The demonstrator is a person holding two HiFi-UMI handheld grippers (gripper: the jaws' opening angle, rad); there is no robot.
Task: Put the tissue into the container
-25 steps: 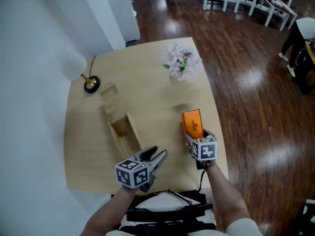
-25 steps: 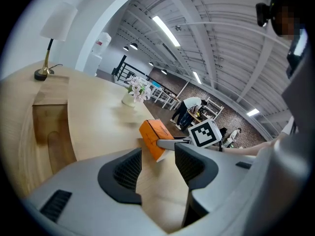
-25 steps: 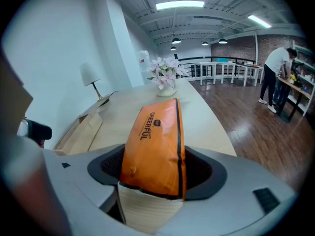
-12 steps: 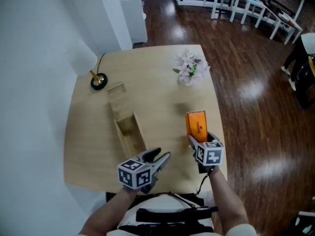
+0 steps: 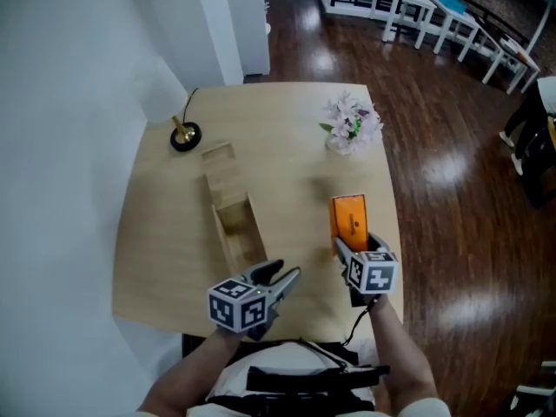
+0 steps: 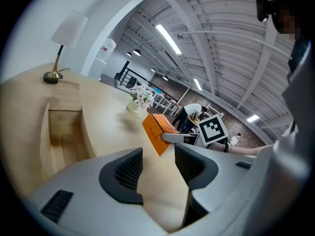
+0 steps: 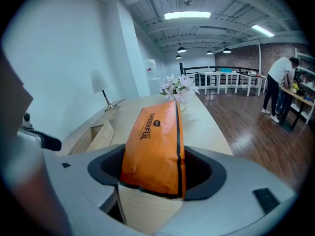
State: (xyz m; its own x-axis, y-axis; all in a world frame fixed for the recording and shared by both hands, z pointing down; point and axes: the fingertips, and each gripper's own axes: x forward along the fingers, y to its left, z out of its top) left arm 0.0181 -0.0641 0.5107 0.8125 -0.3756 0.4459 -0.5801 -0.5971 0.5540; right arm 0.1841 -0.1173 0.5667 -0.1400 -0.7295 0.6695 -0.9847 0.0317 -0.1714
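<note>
Two handheld grippers are shown over the near edge of a pale wooden table (image 5: 287, 172). An orange tissue pack (image 5: 348, 220) is clamped between the jaws of the right gripper (image 5: 352, 243). These jaws are spread wide to take the pack's width and pressed against its two long sides. Only the pack's near end is gripped; the rest projects forward, away from the person. The pack appears to be raised just clear of the tabletop, though contact at its far end cannot be ruled out.

The left gripper (image 5: 287, 270) is held with its jaws parted and nothing between them; only bare tabletop is seen through the gap.

The container (image 5: 239, 228), a long open wooden box, is set to the left of the pack, well apart from it, with bare table between. Its long axis lies roughly parallel to the pack's, both running away from the person. The box is nearer the left gripper, but the pack is carried by the right. A sideways carry to the left, with little turning, is judged to be what the next move calls for.
</note>
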